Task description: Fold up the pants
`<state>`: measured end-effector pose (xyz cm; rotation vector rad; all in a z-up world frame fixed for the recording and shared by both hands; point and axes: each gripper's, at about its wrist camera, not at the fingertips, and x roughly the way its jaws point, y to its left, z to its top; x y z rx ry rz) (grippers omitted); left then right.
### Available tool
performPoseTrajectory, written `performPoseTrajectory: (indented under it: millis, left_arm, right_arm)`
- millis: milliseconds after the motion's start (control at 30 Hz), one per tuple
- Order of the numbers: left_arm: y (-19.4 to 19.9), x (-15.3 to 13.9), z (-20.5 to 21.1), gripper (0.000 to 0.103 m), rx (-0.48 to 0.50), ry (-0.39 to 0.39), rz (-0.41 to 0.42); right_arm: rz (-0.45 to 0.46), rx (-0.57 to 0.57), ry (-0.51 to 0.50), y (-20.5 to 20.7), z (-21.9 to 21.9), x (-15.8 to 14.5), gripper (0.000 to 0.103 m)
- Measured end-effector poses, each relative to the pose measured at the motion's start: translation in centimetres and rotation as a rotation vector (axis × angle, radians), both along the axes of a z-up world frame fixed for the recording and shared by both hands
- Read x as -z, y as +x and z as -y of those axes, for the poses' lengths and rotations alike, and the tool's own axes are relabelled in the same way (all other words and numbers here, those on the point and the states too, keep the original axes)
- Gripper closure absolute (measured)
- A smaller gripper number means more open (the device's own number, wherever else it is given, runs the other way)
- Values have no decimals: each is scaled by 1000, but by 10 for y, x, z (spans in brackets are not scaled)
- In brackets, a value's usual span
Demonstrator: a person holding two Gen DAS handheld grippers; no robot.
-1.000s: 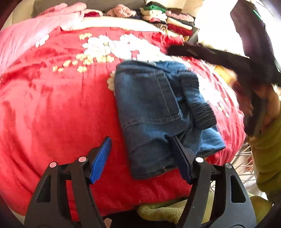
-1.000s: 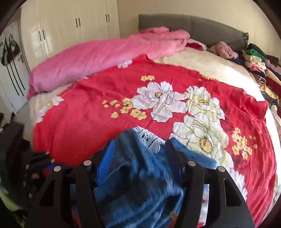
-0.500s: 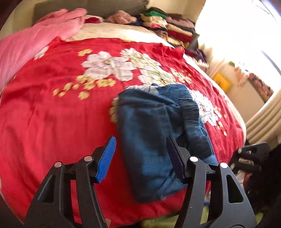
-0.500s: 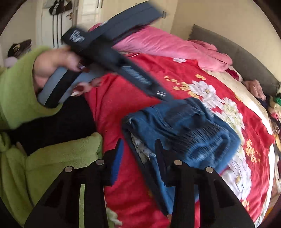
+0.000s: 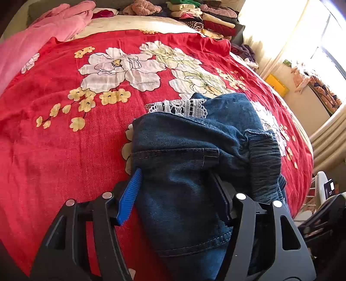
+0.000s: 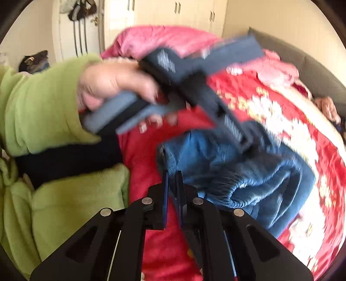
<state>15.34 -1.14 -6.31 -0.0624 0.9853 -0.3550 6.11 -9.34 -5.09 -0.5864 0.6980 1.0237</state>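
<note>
The folded blue denim pants [image 5: 194, 155] with a white lace hem lie on the red flowered bedspread [image 5: 64, 151]. My left gripper [image 5: 177, 190] is open, its fingers either side of the near end of the pants. In the right wrist view the pants [image 6: 237, 173] are blurred, and the left gripper's body, held in a hand, is above them. My right gripper [image 6: 172, 183] is shut at the near corner of the pants, with a little denim between its tips.
A pink quilt [image 5: 43, 32] lies at the bed's far left. Stacks of folded clothes [image 5: 205, 17] stand at the head of the bed. A bright window and a radiator are at the right. The person's green sleeve [image 6: 43, 108] fills the left of the right wrist view.
My left gripper has moved forward over the pants, which now lie between its fingers. My right gripper has closed from open and come to the pants' near corner.
</note>
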Motion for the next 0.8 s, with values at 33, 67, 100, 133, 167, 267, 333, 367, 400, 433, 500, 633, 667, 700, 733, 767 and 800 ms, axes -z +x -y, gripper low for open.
performPoseTrajectory:
  millis: [33,67,100,133,167,267,333,367,400,433,500,633,667,700,733,767,800]
  left_arm:
    - [-1,1,0,48,3,3,2]
    - [-2,1,1,48,5,7,3]
    - [-2,1,1,47,6,10,6]
    - [-3,1,1,47,4,11,7]
    - [-3,1,0,47,0,7,3]
    - [-3,1,-1,47,0,3,3]
    - [-3,1,-1,47,-1,-2,4]
    - [-3,2,-1,47,2,0,7]
    - [-3,2,0,47,5,2,10]
    - [-3,3,0,46,6,1,13]
    - [-3,3,-1,46,7,0,15]
    - [-4,2,-1,39,0,13,20]
    - [-5,2,-2,38,-5,10,17]
    - [-5,2,-3,37,-7,2,14]
    - [-5,2,-5,36,-11,-8,11]
    - [-6,0,-6,36,-14,-11,12]
    - [-7,-1,-6,34,-15,-12,15]
  right_arm:
    - [6,1,-13,-2,-1,5,97]
    - [12,2,-19,-5,-4,10,95]
    - [7,5,-13,-5,-5,13,94]
    - [-4,8,-1,-4,-6,14,94]
    - [-22,14,13,-2,-5,14,94]
    - [-90,25,42,10,-1,14,94]
    - [-94,21,27,12,-3,11,94]
    - [-81,15,13,10,-5,11,94]
    - [-71,14,3,11,-8,11,94]
    - [-68,16,1,10,-10,11,94]
    - [-75,30,12,10,-10,12,94]
    - [-82,45,18,-1,-9,10,94]
    - [-79,47,18,-1,-8,8,94]
    - [-77,49,19,1,-8,7,93]
    - [-75,51,21,0,-7,6,91]
    - [-75,54,24,0,-7,4,88]
    - [-75,54,27,1,-6,3,87]
